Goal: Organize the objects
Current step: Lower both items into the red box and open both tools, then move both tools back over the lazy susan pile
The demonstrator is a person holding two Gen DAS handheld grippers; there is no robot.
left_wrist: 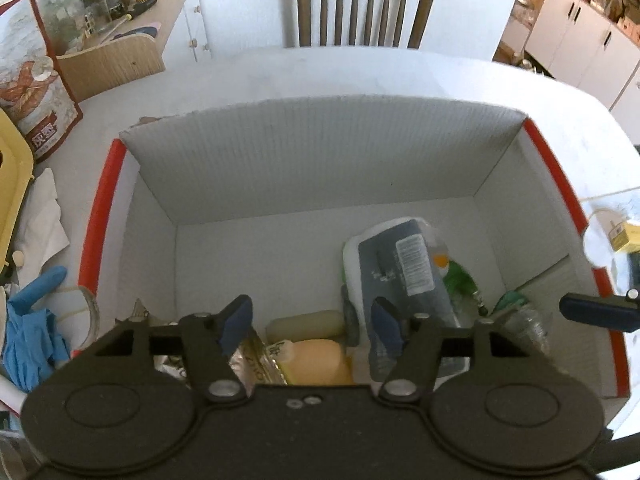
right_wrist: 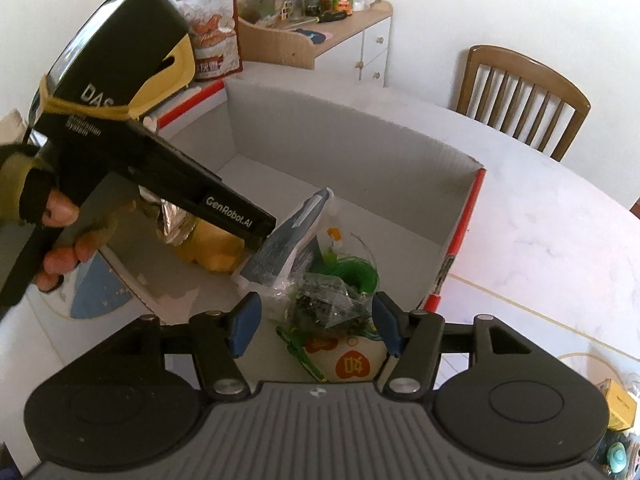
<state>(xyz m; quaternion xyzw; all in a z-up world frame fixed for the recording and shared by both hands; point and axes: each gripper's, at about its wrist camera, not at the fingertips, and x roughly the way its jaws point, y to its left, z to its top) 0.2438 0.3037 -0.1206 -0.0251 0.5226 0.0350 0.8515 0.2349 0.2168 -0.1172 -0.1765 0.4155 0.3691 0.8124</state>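
Two grippers are hovering over the red-edged cardboard box (left_wrist: 105, 200) on the white table (left_wrist: 320, 76). The left gripper (left_wrist: 310, 326) is gaping open, holding nothing, above an orange bottle (left_wrist: 316, 362) and a dark-labelled pouch (left_wrist: 404, 264). The right gripper (right_wrist: 316, 326) is likewise spreading empty beside a clear bag of green items (right_wrist: 336, 292).

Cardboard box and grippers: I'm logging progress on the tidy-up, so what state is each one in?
Cardboard box: open-topped, partly filled, far half bare.
Dark-labelled pouch: inside the box, leaning on other items.
Orange bottle: lying inside the box.
Left gripper: open, empty, over the box.
Right gripper: open, empty, over the box.
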